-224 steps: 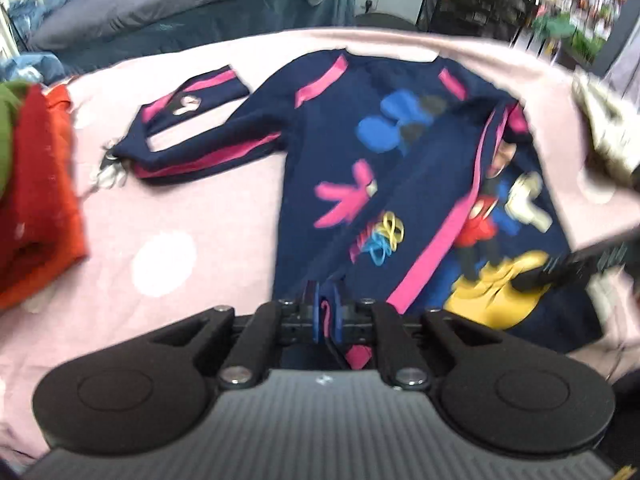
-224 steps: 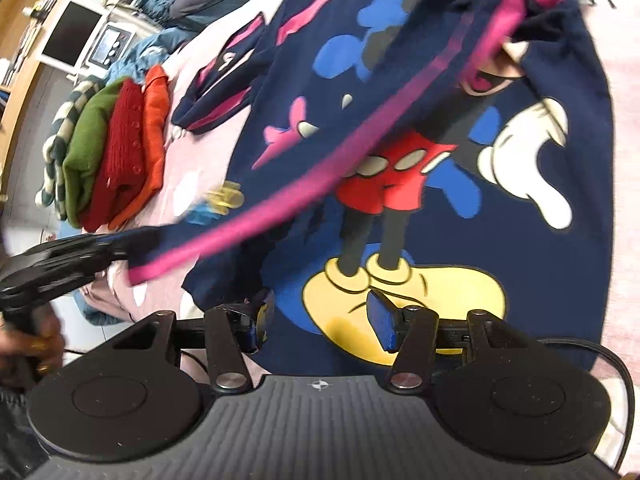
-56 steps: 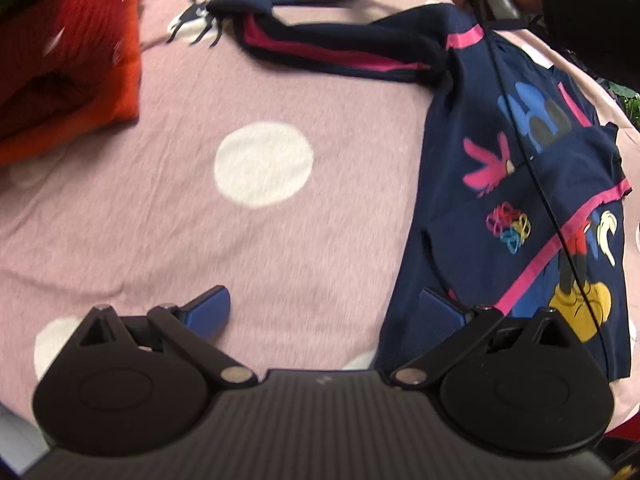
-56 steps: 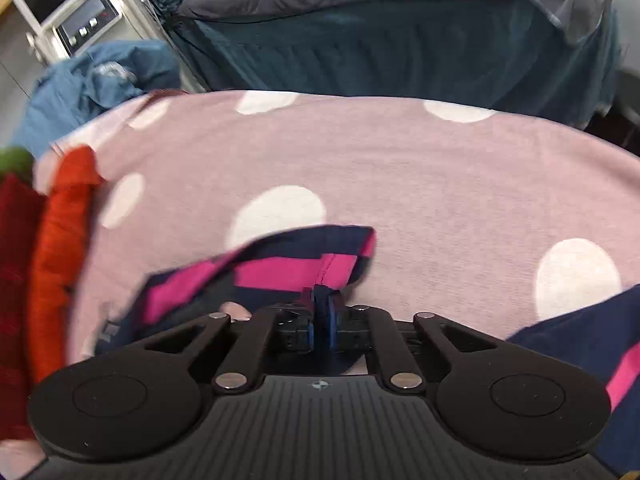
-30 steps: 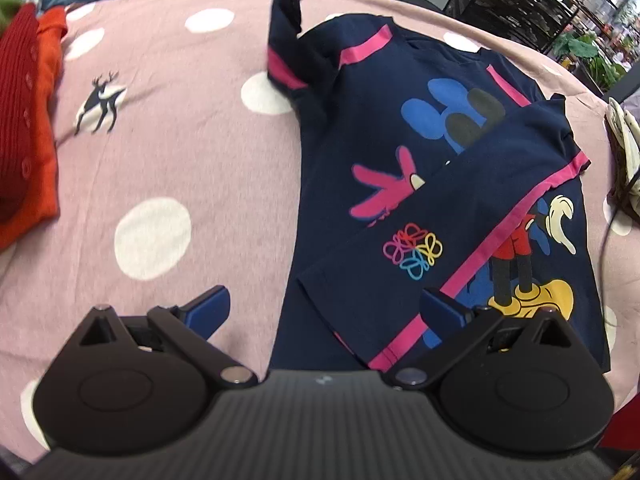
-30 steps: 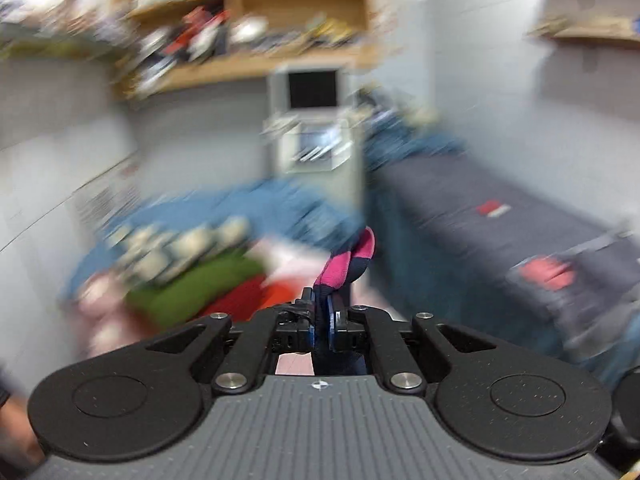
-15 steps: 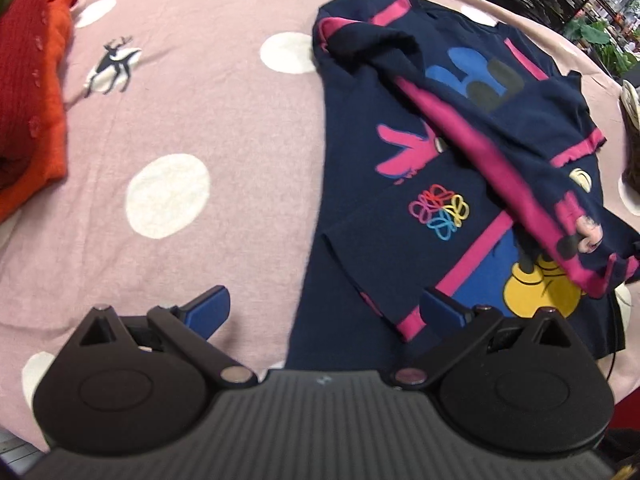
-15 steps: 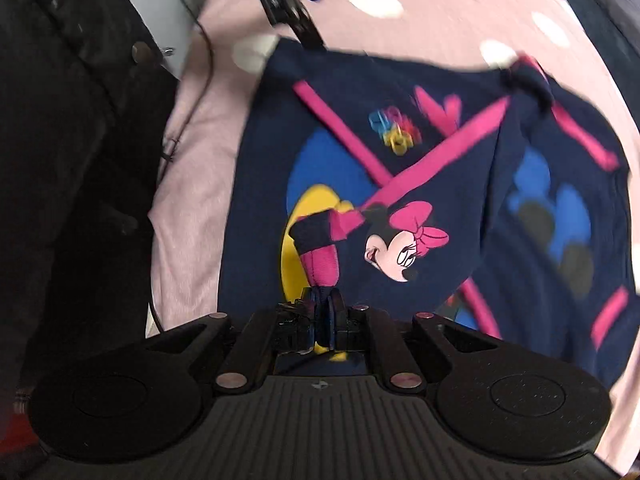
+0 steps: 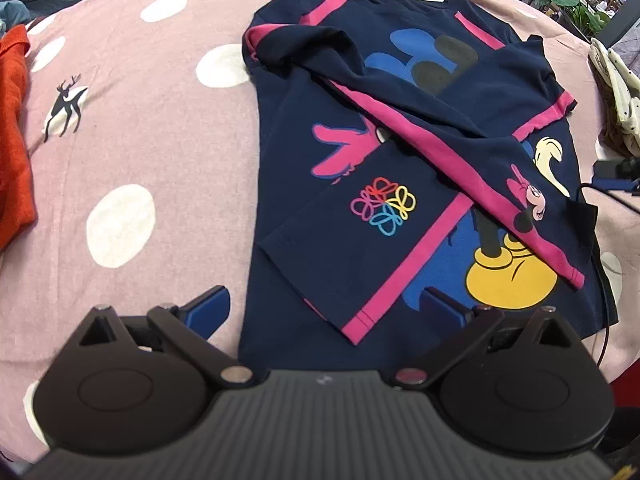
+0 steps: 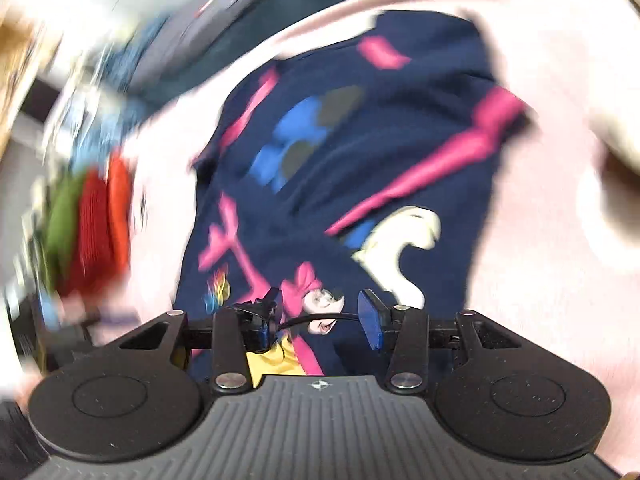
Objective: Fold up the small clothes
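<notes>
The left gripper (image 9: 324, 306) stands with its jaws spread wide and nothing between the pads, poised over the near hem of the navy sweatshirt (image 9: 404, 264). The right gripper (image 10: 320, 316) has just been opening; its jaws are now parted, with the sleeve cuff bearing a cartoon mouse print (image 10: 316, 300) lying below the gap and neither pad pressing on it. A thin black cable (image 10: 316, 317) crosses between its fingers. The sweatshirt lies flat on a pink blanket with white dots (image 9: 160, 120), both sleeves folded inward: one sleeve with a multicoloured flower logo (image 9: 383, 206) lies over the lower front, and the other sleeve with a pink stripe (image 9: 420, 136) runs diagonally across it, from the far left shoulder to the near right hem. To the left, well apart from the sweatshirt, is a stack of folded red and orange knitwear (image 9: 12, 136); a deer motif (image 9: 66, 106) is printed on the blanket between them. At the far right edge lies a pale spotted garment (image 9: 616, 92). The right wrist view is heavily blurred; beyond the blanket little can be told.
</notes>
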Tool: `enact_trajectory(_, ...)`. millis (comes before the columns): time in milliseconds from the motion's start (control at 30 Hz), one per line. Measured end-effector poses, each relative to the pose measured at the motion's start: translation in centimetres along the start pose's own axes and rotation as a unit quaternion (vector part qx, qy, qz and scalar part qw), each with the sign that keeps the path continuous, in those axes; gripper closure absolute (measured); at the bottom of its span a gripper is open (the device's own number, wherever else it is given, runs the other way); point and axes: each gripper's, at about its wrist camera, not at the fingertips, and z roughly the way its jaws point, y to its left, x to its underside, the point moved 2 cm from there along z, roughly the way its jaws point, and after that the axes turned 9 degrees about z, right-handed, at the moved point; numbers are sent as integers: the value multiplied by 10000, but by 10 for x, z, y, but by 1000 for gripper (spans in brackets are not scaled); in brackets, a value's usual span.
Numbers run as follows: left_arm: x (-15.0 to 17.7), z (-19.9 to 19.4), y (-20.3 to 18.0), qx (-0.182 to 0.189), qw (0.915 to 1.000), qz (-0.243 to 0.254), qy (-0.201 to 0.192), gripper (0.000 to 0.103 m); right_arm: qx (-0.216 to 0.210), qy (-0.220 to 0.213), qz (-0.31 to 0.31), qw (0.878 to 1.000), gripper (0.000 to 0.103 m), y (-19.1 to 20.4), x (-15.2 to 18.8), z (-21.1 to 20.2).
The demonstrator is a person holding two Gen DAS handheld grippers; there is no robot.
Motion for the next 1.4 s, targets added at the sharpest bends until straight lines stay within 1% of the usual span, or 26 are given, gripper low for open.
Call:
enact_trajectory(133, -2, 1, -7, 2, 9999, 123, 57, 0, 273, 302, -87, 9991, 31, -5, 10, 22)
enact_trajectory(233, -2, 0, -11, -51, 9997, 235, 53, 0, 538, 102, -116, 9984, 39, 1, 18, 26)
enact_trajectory(300, -1, 0, -11, -50, 9997, 230, 88, 0, 254, -50, -119, 9996, 42, 7, 16, 15)
enact_trajectory(367, 1, 1, -10, -36, 9997, 216, 103, 0, -441, 111, -208, 9987, 41, 17, 13, -10)
enact_trajectory(400, 1, 2, -9, -35, 9997, 207, 115, 0, -720, 321, -487, 9957, 42, 24, 12, -26)
enact_trajectory(433, 1, 3, -9, -30, 9997, 199, 135, 0, -792, 485, -967, 9910, 41, 32, 12, -46)
enact_trajectory(467, 1, 4, -9, -13, 9997, 193, 146, 0, -614, 712, -1635, 9820, 33, 40, 17, -67)
enact_trajectory(500, 1, 6, -9, 11, 9997, 195, 155, 0, -124, 1090, -2439, 9636, 25, 47, 24, -83)
enact_trajectory(533, 0, 8, -9, 30, 9996, 217, 169, 0, 731, 1374, -3275, 9319, 17, 49, 33, -97)
enact_trajectory(567, -1, 10, -10, 36, 9995, 260, 184, 0, 1707, 1408, -3931, 8925, 17, 46, 39, -108)
enact_trajectory(600, -3, 12, -11, 37, 9993, 317, 196, 0, 2529, 1360, -4307, 8556, 17, 41, 41, -117)
enact_trajectory(633, -5, 15, -14, 36, 9991, 378, 210, 0, 3078, 1313, -4445, 8309, 17, 36, 39, -124)
enact_trajectory(667, -7, 17, -16, 37, 9988, 438, 226, 0, 3456, 1133, -4506, 8153, 18, 34, 35, -126)
enact_trajectory(700, -10, 19, -19, 40, 9985, 496, 231, 0, 3636, 795, -4514, 8110, 18, 37, 32, -126)
enact_trajectory(733, -14, 19, -21, 48, 9982, 556, 216, 0, 3471, 430, -4413, 8264, 18, 43, 29, -124)
enact_trajectory(800, -20, 18, -27, 75, 9977, 659, 160, 0, 2259, -66, -3807, 8966, 15, 54, 27, -116)
enact_trajectory(833, -23, 18, -29, 75, 9974, 702, 137, 0, 1671, -142, -3388, 9258, 14, 56, 26, -104)
enact_trajectory(867, -25, 17, -31, 64, 9972, 738, 128, 0, 1329, -137, -2982, 9451, 14, 56, 27, -87)
enact_trajectory(900, -27, 16, -33, 48, 9970, 765, 119, 0, 1225, -134, -2731, 9541, 14, 55, 30, -68)
enact_trajectory(967, -29, 14, -34, 28, 9968, 792, 114, 0, 1118, -130, -2631, 9582, 27, 53, 38, -34)
enact_trajectory(1067, -27, 14, -33, -9, 9968, 786, 167, 0, 991, 202, -2522, 9624, 33, 44, 47, 2)
enact_trajectory(1167, -22, 16, -31, -49, 9970, 721, 270, 0, 930, 394, -2568, 9612, 43, 36, 47, 12)
enact_trajectory(1300, -14, 17, -31, -59, 9972, 656, 348, 0, 923, 537, -2465, 9632, 45, 26, 40, 15)
enact_trajectory(1333, -13, 17, -32, -60, 9972, 651, 353, 0, 835, 600, -2429, 9646, 64, 28, 40, 15)
enact_trajectory(1367, -12, 17, -33, -56, 9973, 650, 348, 0, 679, 757, -2465, 9638, 95, 32, 42, 15)
enact_trajectory(1400, -11, 17, -33, -55, 9973, 648, 351, 0, 540, 884, -2523, 9621, 98, 36, 44, 16)
